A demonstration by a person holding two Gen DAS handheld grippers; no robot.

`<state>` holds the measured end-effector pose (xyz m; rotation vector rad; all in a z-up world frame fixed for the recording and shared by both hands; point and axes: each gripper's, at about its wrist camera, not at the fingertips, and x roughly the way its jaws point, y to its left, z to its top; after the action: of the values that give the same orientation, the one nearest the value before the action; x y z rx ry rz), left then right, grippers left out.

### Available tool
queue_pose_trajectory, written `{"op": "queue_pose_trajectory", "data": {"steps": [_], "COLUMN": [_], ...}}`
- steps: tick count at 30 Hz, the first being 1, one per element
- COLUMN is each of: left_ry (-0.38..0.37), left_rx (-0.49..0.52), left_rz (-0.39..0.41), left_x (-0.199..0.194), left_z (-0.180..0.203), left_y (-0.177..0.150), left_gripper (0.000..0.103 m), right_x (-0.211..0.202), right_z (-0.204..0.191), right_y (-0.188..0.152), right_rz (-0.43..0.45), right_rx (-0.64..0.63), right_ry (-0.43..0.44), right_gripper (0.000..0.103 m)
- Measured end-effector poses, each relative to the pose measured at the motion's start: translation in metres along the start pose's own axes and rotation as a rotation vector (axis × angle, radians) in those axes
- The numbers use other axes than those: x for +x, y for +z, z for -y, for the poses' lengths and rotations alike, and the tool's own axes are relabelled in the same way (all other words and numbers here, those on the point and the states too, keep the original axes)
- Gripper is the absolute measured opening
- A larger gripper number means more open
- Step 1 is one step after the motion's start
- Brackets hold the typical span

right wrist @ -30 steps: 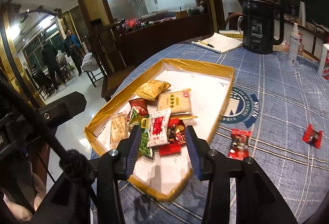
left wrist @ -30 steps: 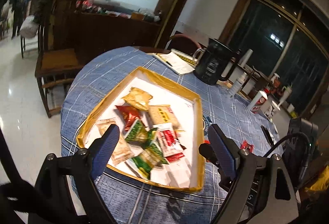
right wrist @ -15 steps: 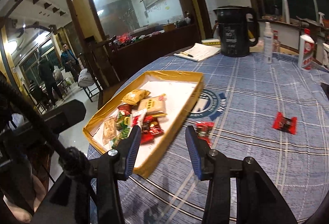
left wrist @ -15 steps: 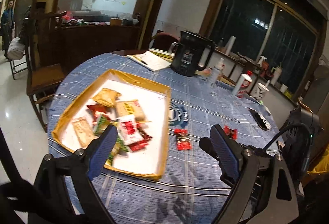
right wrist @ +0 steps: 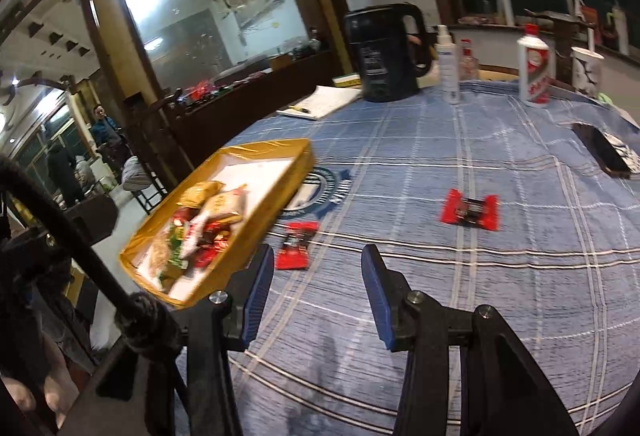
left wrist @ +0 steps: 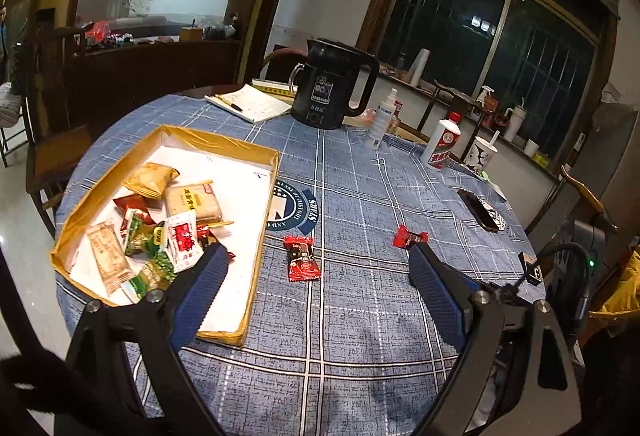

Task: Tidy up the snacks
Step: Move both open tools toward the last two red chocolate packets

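Observation:
A shallow gold-edged tray (left wrist: 236, 145) (right wrist: 280, 187) lies at the left of the blue checked tablecloth and holds several snack packets (left wrist: 176, 220) (right wrist: 200, 224). Two red snack packets lie loose on the cloth: one just right of the tray (left wrist: 302, 258) (right wrist: 296, 246), another farther right (left wrist: 410, 236) (right wrist: 470, 211). My left gripper (left wrist: 316, 268) hovers wide open above the cloth, with the nearer red packet lying in the gap between its fingers but lower down. My right gripper (right wrist: 316, 268) is open and empty, just behind the nearer red packet.
A black kettle (left wrist: 334, 87) (right wrist: 384, 51), a notepad with a pen (left wrist: 248, 105), a spray bottle (left wrist: 382, 119), a white liquor bottle (left wrist: 442, 143) (right wrist: 536, 71), a paper cup (left wrist: 482, 155) and a dark phone (left wrist: 480, 209) (right wrist: 604, 151) stand toward the back and right. Wooden chairs ring the table.
Both grippers have swung right, from over the tray toward the open cloth. The two loose red packets have come into the middle of both views. Neither gripper has taken anything.

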<state>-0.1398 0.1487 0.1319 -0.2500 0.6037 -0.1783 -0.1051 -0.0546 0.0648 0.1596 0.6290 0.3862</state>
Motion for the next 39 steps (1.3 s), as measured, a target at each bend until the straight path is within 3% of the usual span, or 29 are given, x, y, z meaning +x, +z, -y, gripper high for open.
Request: {"op": "queue_pose_trajectory", "data": {"steps": [12, 22, 31, 35, 39], "left_ry": [-0.026, -0.03, 0.026, -0.013, -0.065], "left_rx": [-0.109, -0.153, -0.2, -0.193, -0.123], "left_rz": [-0.044, -0.039, -0.015, -0.016, -0.029], "left_x": [0.027, 0.033, 0.028, 0.028, 0.034], "left_z": [-0.029, -0.052, -0.081, -0.081, -0.059], "left_y": [-0.006, -0.009, -0.005, -0.004, -0.006], "left_gripper": [0.092, 0.092, 0.092, 0.092, 0.088], "right_x": [0.007, 0.021, 0.021, 0.02, 0.027], "right_z": [0.051, 0.051, 0.057, 0.072, 0.1], "right_y": [-0.009, -0.011, -0.005, 0.005, 0.02], "right_rz": [-0.045, -0.08, -0.088, -0.087, -0.078], "right_rx": [0.084, 0.086, 0.093, 0.115, 0.167], "right_ry": [-0.113, -0.129, -0.134, -0.134, -0.15], "right_gripper": [0.046, 0.046, 0.046, 0.046, 0.046]}}
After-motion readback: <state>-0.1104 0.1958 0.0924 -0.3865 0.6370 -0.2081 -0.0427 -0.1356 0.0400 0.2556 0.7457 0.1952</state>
